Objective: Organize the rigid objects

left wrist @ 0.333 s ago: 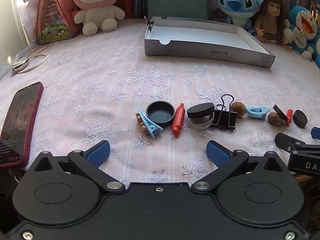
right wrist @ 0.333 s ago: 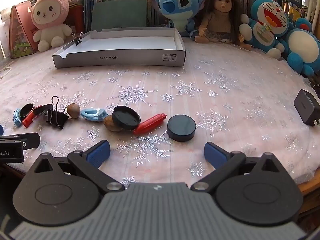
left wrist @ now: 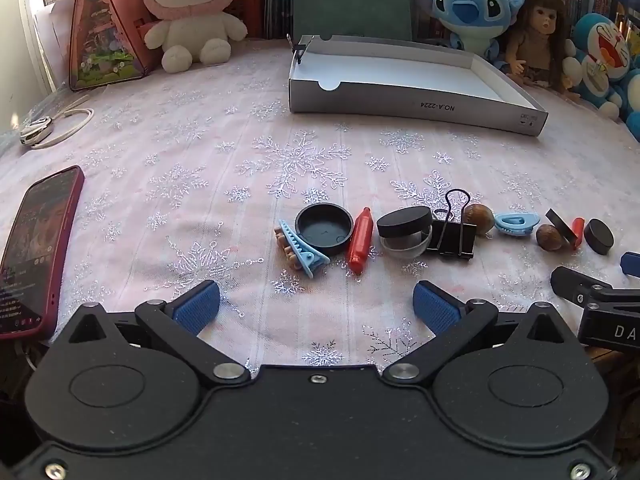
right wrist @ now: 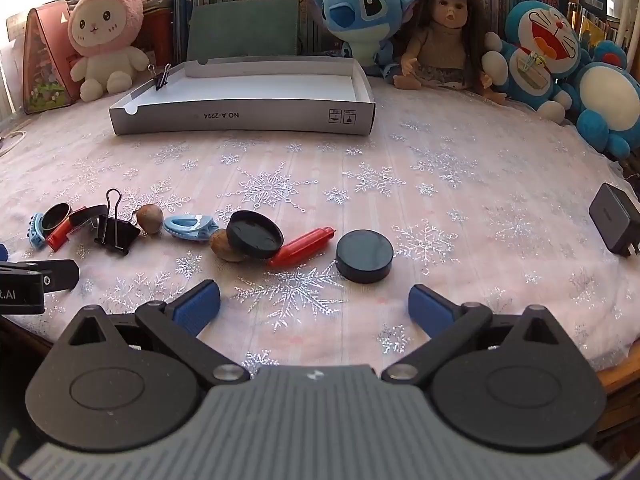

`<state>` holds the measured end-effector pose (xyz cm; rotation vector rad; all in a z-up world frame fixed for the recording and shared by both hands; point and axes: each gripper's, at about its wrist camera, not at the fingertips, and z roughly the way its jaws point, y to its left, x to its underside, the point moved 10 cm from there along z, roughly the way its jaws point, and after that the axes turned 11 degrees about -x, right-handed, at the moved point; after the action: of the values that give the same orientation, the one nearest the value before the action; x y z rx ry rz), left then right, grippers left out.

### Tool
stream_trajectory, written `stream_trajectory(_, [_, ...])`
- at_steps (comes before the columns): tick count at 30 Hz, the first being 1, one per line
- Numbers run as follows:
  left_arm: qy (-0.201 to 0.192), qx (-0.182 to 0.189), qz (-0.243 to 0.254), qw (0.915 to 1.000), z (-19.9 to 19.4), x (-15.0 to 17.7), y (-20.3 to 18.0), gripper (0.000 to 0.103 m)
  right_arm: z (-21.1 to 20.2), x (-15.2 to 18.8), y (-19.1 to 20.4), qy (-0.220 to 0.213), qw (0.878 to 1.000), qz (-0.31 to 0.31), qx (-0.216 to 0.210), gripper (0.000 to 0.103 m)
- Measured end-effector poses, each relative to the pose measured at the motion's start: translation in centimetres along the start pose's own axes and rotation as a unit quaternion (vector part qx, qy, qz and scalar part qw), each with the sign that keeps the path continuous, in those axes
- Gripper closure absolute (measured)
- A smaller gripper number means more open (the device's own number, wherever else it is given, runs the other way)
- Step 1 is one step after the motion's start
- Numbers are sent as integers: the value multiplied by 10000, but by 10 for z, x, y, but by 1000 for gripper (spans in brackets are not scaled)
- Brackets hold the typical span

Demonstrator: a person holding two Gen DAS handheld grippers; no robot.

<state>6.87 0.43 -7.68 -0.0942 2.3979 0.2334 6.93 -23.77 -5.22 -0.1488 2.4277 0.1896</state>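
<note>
A row of small objects lies across the snowflake tablecloth. In the left wrist view: a blue hair clip (left wrist: 301,250), a black lid (left wrist: 324,228), a red marker (left wrist: 360,240), a black-capped clear jar (left wrist: 405,232), a black binder clip (left wrist: 452,232) and a nut (left wrist: 479,216). In the right wrist view: a black puck (right wrist: 364,255), a second red marker (right wrist: 304,246), a black lid (right wrist: 254,234) leaning on a nut (right wrist: 224,246), and a blue clip (right wrist: 190,227). My left gripper (left wrist: 316,308) is open, short of the hair clip. My right gripper (right wrist: 314,306) is open, short of the puck.
A grey cardboard tray (left wrist: 400,104) with a binder clip on its corner sits at the back. Plush toys (right wrist: 360,16) and a doll (right wrist: 444,36) line the far edge. A phone in a red case (left wrist: 36,248) lies left, a black charger (right wrist: 614,216) right.
</note>
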Motion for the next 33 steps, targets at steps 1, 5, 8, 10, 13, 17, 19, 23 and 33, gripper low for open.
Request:
stream_trajectory(1, [-8, -1, 4, 10000, 0, 0, 0, 0, 0, 0, 0, 4, 10000, -4, -1, 0])
stream_trajectory(5, [-42, -2, -10, 10000, -2, 2, 0, 0, 0, -1, 0, 6, 10000, -5, -6, 0])
stream_trajectory(8, [-5, 0, -27, 10000, 0, -2, 1, 0, 0, -1, 0, -16, 10000, -15, -13, 0])
stream_trajectory(10, [15, 8, -21, 10000, 1, -4, 1, 0, 0, -1, 0, -25, 10000, -21, -19, 0])
stream_trajectory(13, [45, 13, 5, 10000, 1, -4, 1, 0, 0, -1, -1, -27, 10000, -23, -24, 0])
stream_trajectory(17, [77, 11, 27, 10000, 1, -5, 1, 0, 0, -1, 0, -28, 10000, -20, -18, 0])
stream_trajectory(19, [91, 9, 31, 10000, 2, -5, 1, 0, 0, 0, 0, -33, 10000, -20, -20, 0])
stream_trajectory(23, [102, 10, 36, 9999, 2, -5, 1, 0, 1, 0, -1, -33, 10000, -21, -23, 0])
stream_trajectory(33, [104, 10, 34, 9999, 2, -5, 1, 0, 1, 0, 0, -36, 10000, -17, -19, 0])
